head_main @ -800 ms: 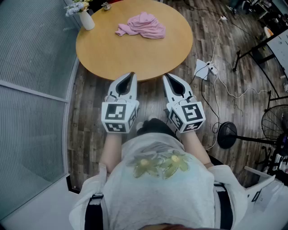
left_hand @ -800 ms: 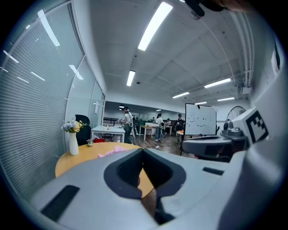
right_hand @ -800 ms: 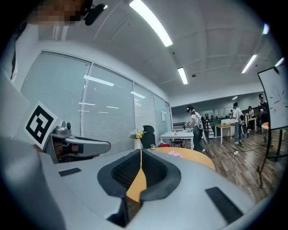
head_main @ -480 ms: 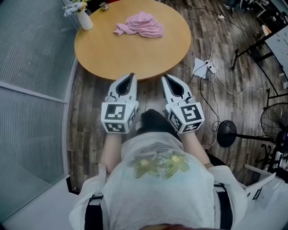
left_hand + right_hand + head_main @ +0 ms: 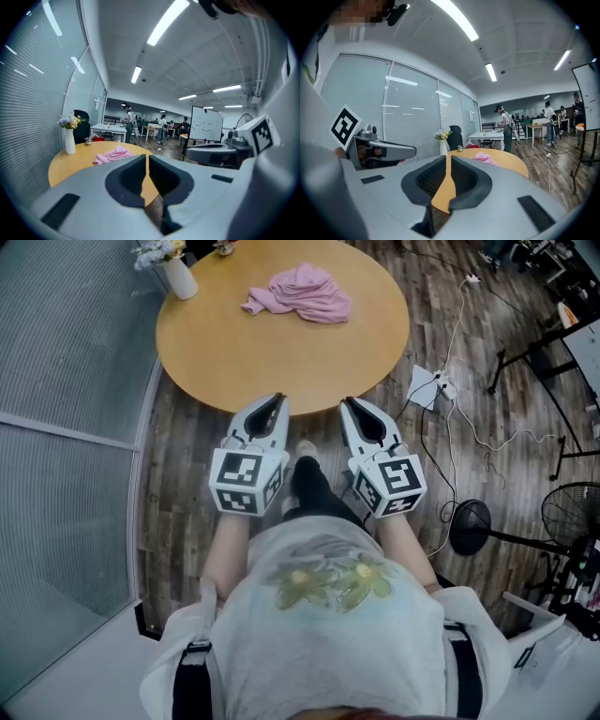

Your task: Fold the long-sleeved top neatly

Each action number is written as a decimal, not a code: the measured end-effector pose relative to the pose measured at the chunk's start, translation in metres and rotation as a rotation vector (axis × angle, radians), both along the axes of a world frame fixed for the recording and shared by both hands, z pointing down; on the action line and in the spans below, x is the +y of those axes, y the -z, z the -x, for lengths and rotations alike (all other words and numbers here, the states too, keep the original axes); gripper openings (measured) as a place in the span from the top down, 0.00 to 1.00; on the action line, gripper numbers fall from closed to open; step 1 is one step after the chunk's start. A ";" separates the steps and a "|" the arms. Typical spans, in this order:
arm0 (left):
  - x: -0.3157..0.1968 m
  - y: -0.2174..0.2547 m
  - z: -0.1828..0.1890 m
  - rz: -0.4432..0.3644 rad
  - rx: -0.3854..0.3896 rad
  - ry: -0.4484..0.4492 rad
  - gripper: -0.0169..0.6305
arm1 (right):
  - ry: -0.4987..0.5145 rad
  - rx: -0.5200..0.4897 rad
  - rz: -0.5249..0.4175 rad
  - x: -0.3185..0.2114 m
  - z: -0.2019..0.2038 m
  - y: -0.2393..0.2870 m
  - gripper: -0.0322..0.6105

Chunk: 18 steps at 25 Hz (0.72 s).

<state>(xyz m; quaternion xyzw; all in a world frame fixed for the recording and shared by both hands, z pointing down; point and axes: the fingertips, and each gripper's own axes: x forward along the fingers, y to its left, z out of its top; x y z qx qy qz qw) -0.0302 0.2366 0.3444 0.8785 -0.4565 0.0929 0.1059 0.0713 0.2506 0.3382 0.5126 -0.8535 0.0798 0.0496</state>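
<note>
Stepping forward since the earlier frame, the wearer's foot now shows between my left gripper and right gripper. Both have jaws together, empty, short of the table's near edge. The pink long-sleeved top lies crumpled toward the far edge, with the vase at far left. Risk, I judge: a blind grab bunches several layers.
</note>
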 end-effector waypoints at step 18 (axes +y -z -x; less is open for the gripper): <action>-0.134 -0.048 0.017 0.094 -0.149 0.018 0.59 | 0.106 0.067 0.175 -0.138 -0.009 -0.049 0.61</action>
